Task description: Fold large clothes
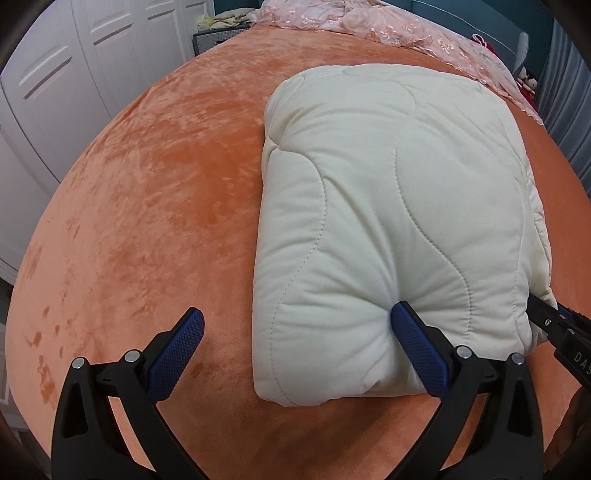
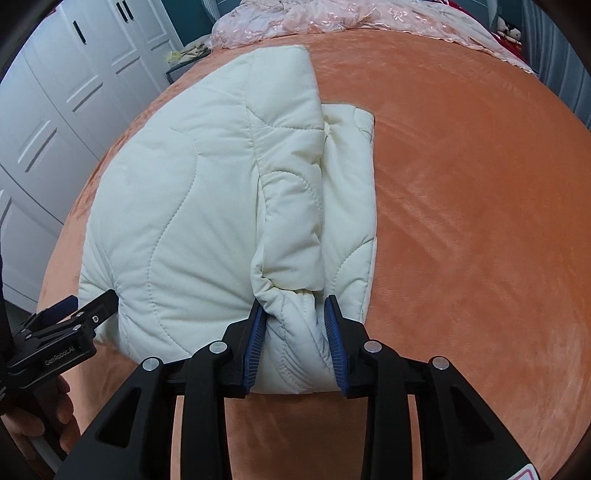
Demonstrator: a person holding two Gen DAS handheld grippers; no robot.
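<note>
A folded cream quilted coat (image 1: pixel 399 221) lies on an orange bedspread (image 1: pixel 147 184), filling the centre and 3 o'clock side of the left view. The left gripper (image 1: pixel 295 325) is spread wide, its right finger pressing the coat's near edge, its left finger over bare bedspread. The right gripper (image 2: pixel 295 317) pinches a bunched fold of the coat at 6 o'clock. Pink lace fabric (image 2: pixel 332 18) lies at 12 o'clock, white wardrobe doors (image 2: pixel 55 92) at 10.

An orange velvet bedspread (image 1: pixel 147 192) covered the bed. At twelve o'clock lay a pink lace cover (image 1: pixel 369 22). White wardrobe doors (image 1: pixel 74 66) stood at ten o'clock, and blue curtains (image 1: pixel 569 110) hung at two o'clock.
</note>
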